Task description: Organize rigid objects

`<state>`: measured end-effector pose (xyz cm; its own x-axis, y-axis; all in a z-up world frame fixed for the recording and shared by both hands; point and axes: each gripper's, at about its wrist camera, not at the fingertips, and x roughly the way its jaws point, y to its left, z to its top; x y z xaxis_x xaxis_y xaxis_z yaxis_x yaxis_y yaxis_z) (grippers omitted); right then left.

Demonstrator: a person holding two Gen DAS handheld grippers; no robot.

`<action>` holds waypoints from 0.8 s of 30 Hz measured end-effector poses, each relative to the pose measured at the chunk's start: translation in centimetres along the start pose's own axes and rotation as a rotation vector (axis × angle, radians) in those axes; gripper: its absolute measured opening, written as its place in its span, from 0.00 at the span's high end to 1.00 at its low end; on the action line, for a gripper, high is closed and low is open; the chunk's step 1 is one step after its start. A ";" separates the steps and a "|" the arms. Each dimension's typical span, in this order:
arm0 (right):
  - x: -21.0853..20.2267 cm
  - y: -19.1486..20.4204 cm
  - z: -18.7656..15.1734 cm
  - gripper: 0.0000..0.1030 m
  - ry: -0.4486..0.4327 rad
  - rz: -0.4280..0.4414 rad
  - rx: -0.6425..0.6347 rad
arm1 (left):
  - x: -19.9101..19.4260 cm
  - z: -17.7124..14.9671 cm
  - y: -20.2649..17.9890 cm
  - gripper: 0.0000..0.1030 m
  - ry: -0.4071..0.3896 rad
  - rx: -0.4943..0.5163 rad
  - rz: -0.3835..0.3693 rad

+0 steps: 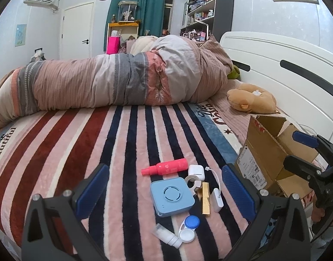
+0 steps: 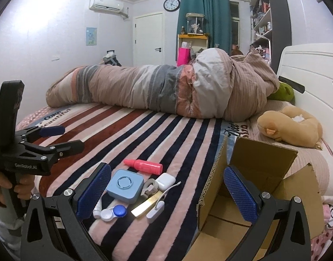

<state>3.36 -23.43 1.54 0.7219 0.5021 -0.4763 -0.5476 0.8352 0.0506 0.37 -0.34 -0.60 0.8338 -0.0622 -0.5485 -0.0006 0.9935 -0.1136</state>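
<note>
A cluster of small objects lies on the striped blanket: a pink bottle (image 1: 166,168), a white earbud case (image 1: 196,172), a blue square device (image 1: 172,196), a tape dispenser (image 1: 193,183), a gold bar (image 1: 206,198), a white charger with cable (image 1: 217,199), a blue-and-white lens case (image 1: 189,228) and a small white bottle (image 1: 168,238). My left gripper (image 1: 165,195) is open and empty, above and around the cluster. My right gripper (image 2: 166,193) is open and empty, straddling the near wall of an open cardboard box (image 2: 262,198), with the cluster (image 2: 127,183) to its left.
A rolled quilt (image 1: 114,82) lies across the far side of the bed. A brown plush toy (image 1: 252,99) lies by the white headboard (image 1: 281,58). The striped blanket (image 1: 68,152) stretches left of the cluster. The cardboard box (image 1: 268,154) stands right of the objects.
</note>
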 end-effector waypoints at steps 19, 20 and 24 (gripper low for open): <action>0.3 -0.4 0.0 0.00 0.010 -0.060 0.033 | 0.3 0.0 -0.1 0.00 0.002 0.004 -0.004; 0.3 -0.4 0.0 0.00 0.010 -0.056 0.035 | 0.4 0.0 -0.2 0.00 0.003 0.003 -0.004; 0.2 -0.3 -0.1 0.00 0.006 -0.048 0.034 | 0.4 0.0 -0.2 0.00 0.003 0.001 -0.005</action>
<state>3.65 -23.58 1.35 0.7445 0.4598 -0.4841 -0.4976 0.8655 0.0569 0.72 -0.52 -0.77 0.8323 -0.0676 -0.5503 0.0045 0.9933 -0.1152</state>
